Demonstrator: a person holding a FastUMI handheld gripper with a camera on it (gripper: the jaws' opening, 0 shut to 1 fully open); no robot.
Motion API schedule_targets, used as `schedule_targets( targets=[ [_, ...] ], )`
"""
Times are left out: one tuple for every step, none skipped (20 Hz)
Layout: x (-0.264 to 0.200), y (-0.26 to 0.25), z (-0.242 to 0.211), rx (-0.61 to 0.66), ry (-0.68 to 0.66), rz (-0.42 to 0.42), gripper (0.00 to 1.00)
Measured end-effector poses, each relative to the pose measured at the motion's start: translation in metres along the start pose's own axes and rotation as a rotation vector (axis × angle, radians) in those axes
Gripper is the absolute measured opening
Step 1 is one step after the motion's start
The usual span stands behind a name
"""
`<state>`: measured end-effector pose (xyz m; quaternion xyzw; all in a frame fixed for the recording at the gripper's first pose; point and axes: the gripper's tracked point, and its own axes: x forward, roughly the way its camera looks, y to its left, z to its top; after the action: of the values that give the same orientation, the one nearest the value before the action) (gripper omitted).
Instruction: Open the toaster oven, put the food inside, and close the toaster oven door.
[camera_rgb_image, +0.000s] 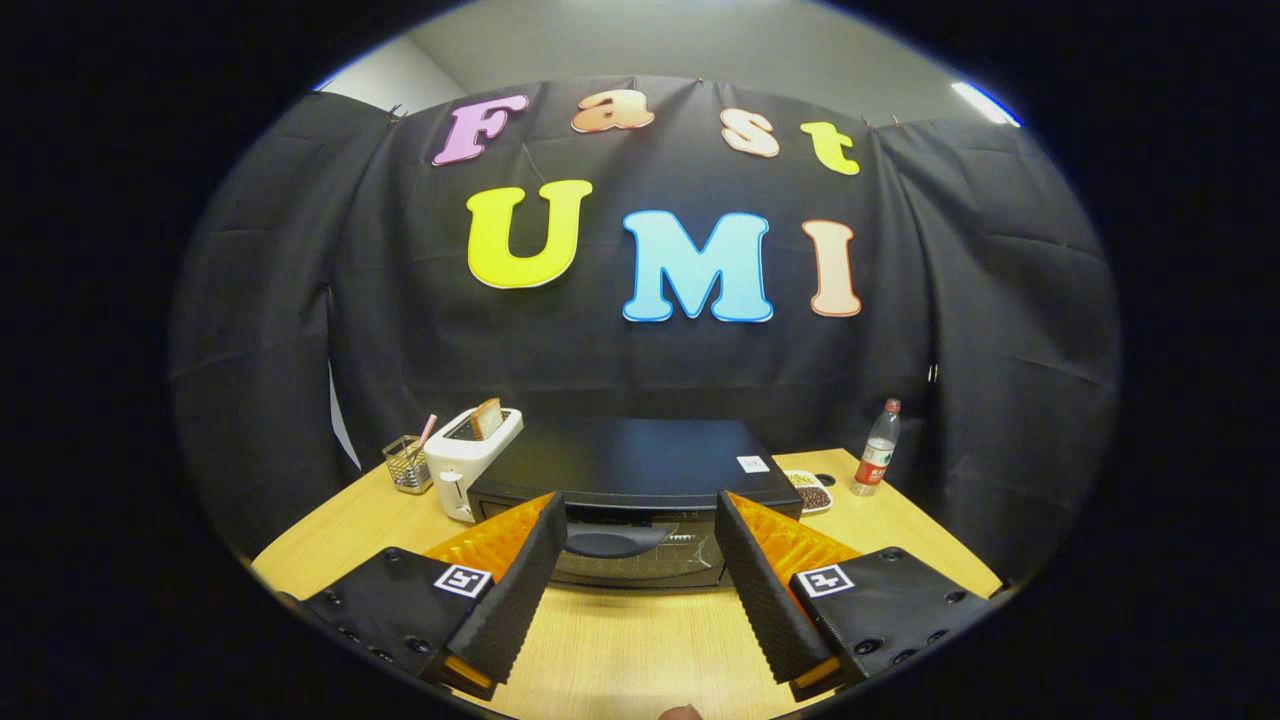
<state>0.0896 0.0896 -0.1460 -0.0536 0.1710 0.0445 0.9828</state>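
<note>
Gripper (640, 520) spread wide, gripping nothing, just before closed oven (640, 500); toaster (468, 455) at oven's left, bottle (877, 450) at its right.

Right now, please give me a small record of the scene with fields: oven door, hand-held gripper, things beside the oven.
oven door: toaster oven shut, handle faces the fingers
hand-held gripper: hand-held gripper open, holding nothing, oven front seen between its fingers
one side of oven: white toaster with bread slice, wire basket
other side of oven: plate of food, water bottle
surface: wooden table
</note>
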Motion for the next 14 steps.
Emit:
schedule_targets(
  targets=[
    [-0.010,-0.001,0.007,-0.006,-0.020,0.003,0.95],
    [-0.019,-0.006,0.012,-0.010,-0.035,0.003,0.95],
    [-0.028,-0.010,0.016,-0.008,-0.048,0.001,0.95],
    [-0.036,-0.015,0.019,-0.002,-0.057,-0.001,0.95],
    [-0.044,-0.019,0.022,0.005,-0.066,-0.004,0.95],
    [-0.053,-0.024,0.024,0.015,-0.073,-0.007,0.95],
    [-0.060,-0.030,0.028,0.023,-0.083,-0.010,0.95],
    [-0.069,-0.036,0.031,0.031,-0.095,-0.015,0.95],
    [-0.075,-0.041,0.035,0.037,-0.106,-0.017,0.95],
    [-0.081,-0.048,0.038,0.046,-0.116,-0.023,0.95],
    [-0.087,-0.053,0.040,0.054,-0.127,-0.027,0.95],
    [-0.093,-0.061,0.042,0.064,-0.136,-0.039,0.95],
    [-0.099,-0.067,0.043,0.070,-0.144,-0.044,0.95],
    [-0.104,-0.072,0.044,0.070,-0.156,-0.051,0.95]
  ],
)
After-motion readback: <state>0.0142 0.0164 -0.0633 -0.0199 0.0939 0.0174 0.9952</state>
